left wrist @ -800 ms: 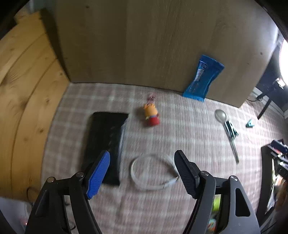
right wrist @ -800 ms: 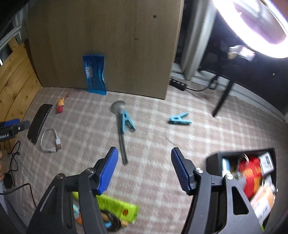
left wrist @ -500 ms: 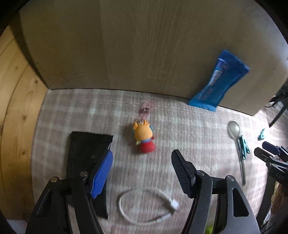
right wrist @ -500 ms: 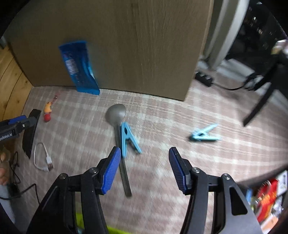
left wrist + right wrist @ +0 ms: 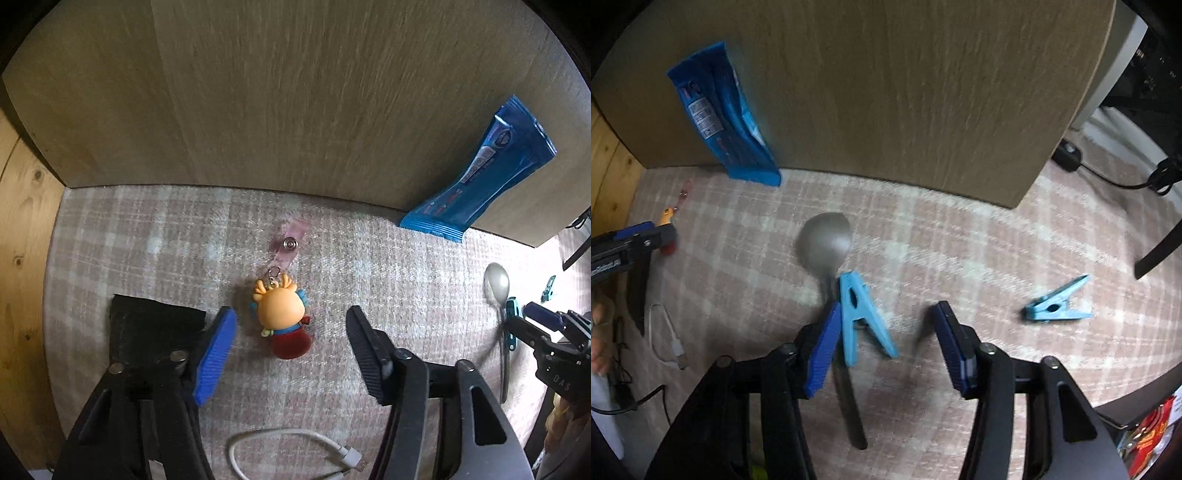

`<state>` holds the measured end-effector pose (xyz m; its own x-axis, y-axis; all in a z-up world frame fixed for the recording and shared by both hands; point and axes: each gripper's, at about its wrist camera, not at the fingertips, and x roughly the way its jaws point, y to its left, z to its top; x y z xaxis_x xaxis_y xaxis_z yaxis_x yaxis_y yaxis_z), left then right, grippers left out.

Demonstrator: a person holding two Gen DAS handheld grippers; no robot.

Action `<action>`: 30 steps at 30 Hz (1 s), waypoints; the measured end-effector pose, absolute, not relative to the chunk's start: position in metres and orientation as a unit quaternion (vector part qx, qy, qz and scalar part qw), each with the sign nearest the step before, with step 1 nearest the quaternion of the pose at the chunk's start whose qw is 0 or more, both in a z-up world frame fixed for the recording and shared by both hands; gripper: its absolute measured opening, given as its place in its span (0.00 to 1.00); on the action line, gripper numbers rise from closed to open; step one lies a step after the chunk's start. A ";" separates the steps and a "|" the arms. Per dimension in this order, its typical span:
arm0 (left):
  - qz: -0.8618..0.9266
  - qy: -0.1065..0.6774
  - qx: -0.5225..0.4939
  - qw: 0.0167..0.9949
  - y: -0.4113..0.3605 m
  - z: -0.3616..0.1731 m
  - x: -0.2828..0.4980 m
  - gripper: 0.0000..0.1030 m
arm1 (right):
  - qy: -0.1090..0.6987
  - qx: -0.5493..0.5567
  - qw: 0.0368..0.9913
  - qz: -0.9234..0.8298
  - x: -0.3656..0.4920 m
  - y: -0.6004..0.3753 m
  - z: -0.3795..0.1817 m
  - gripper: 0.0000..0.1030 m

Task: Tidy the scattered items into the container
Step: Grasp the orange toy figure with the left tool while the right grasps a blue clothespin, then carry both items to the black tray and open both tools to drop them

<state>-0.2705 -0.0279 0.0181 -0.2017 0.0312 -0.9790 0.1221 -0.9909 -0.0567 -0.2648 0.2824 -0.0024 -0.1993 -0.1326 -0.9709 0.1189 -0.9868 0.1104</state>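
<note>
My left gripper (image 5: 291,332) is open, its fingers on either side of a small orange, blue and red toy keychain (image 5: 282,321) lying on the checked cloth (image 5: 406,280). My right gripper (image 5: 886,336) is open and low over a blue clothes peg (image 5: 860,314) that lies against a metal spoon (image 5: 827,247). A second blue peg (image 5: 1056,306) lies to the right. The black container (image 5: 1145,432) with packets in it shows at the lower right corner.
A blue snack packet (image 5: 480,184) leans on the wooden board (image 5: 295,92) behind. A black flat case (image 5: 147,332) lies left of the toy. A white USB cable (image 5: 295,454) lies near the left gripper's base. A power strip and cords (image 5: 1071,155) lie at the right.
Both grippers have moved forward and down. The left one left the cable and now brackets the toy. The right one closed in on the peg and spoon.
</note>
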 end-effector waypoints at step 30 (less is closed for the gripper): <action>-0.793 0.054 0.606 0.030 -0.007 0.044 -0.242 0.28 | -0.030 0.609 0.048 -0.791 -0.192 0.319 0.037 0.21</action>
<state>-0.2418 -0.0074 0.0442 -0.2632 0.0173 -0.9646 0.1125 -0.9925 -0.0485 -0.1919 0.3185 0.0371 -0.2538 -0.1124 -0.9607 0.0402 -0.9936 0.1056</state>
